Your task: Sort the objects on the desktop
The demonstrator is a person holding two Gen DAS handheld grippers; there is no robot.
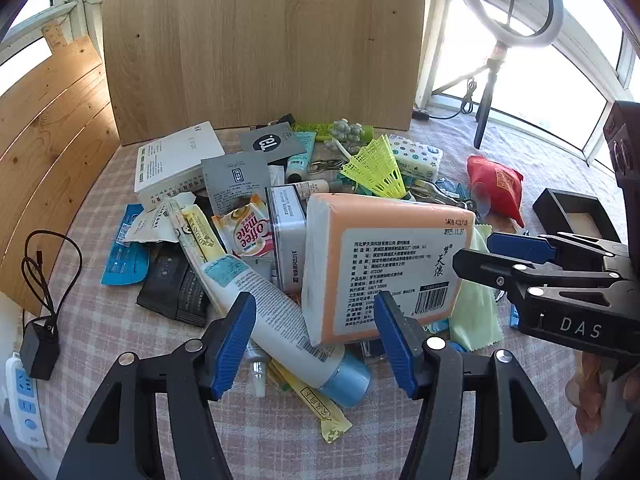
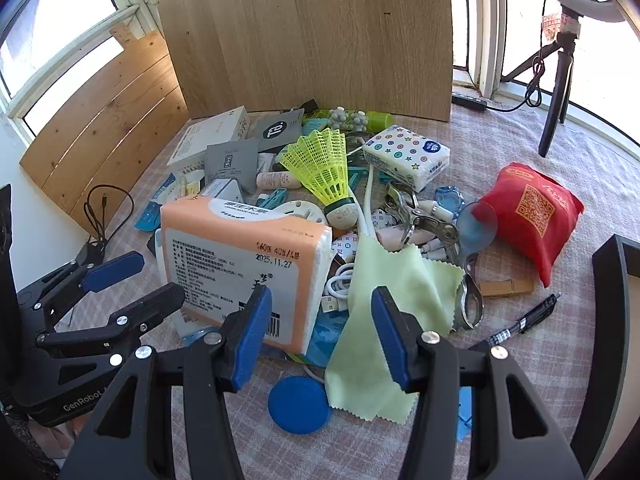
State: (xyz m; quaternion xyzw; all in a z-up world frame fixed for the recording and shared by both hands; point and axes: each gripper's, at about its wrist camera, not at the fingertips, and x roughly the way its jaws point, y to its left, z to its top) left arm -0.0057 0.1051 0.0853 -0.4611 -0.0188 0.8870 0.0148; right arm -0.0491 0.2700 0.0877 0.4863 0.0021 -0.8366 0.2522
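Observation:
A heap of small objects lies on a checked cloth. An orange tissue pack (image 1: 384, 264) stands tilted on top of it; it also shows in the right wrist view (image 2: 244, 256). A white tube with a blue cap (image 1: 280, 328) lies in front. My left gripper (image 1: 316, 344) is open and empty, jaws either side of the tube and the pack's lower corner. My right gripper (image 2: 320, 332) is open and empty above a pale green cloth (image 2: 384, 316). It also shows in the left wrist view (image 1: 480, 252), beside the pack. A yellow shuttlecock (image 2: 324, 168) lies behind.
An upright wooden board (image 1: 260, 40) backs the heap. A red pouch (image 2: 532, 216), black pen (image 2: 528, 316) and black box (image 1: 576, 212) lie right. A blue disc (image 2: 298, 404) lies near. A charger with cable (image 1: 38, 344) and power strip (image 1: 22, 400) sit left.

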